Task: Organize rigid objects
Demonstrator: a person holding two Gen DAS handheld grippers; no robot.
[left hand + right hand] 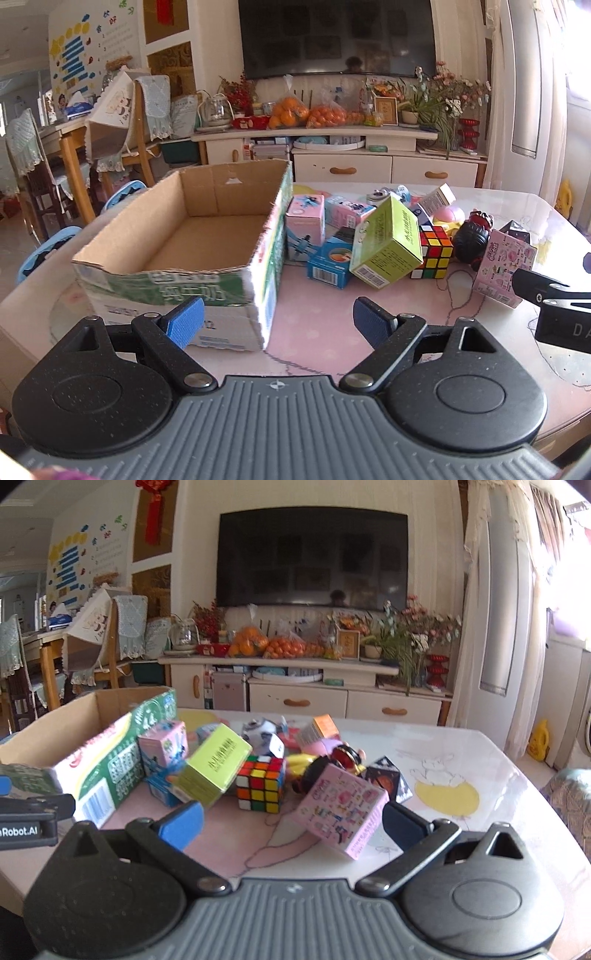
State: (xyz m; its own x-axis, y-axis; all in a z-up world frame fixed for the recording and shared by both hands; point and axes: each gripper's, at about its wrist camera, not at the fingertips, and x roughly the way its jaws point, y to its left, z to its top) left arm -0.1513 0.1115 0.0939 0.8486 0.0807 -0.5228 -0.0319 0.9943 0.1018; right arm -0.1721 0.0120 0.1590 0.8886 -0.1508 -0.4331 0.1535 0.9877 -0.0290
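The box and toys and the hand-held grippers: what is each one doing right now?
Cardboard box: open on top, nothing visible inside.
Left hand-held gripper: open, holding nothing.
Right hand-held gripper: open, holding nothing.
Green box: tilted, leaning on other boxes.
Puzzle cube: scrambled, sitting on the table.
Pink box: tilted, nearest the right hand-held gripper.
TV: off.

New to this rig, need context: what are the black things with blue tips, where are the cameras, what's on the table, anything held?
They are two tools a person holds, one per hand, each with a camera looking along its fingers. The left hand-held gripper faces an empty cardboard box; the right hand-held gripper faces a pile of toys. Both are open and hold nothing. On the table lie a puzzle cube, a green box, a pink box and other small boxes.
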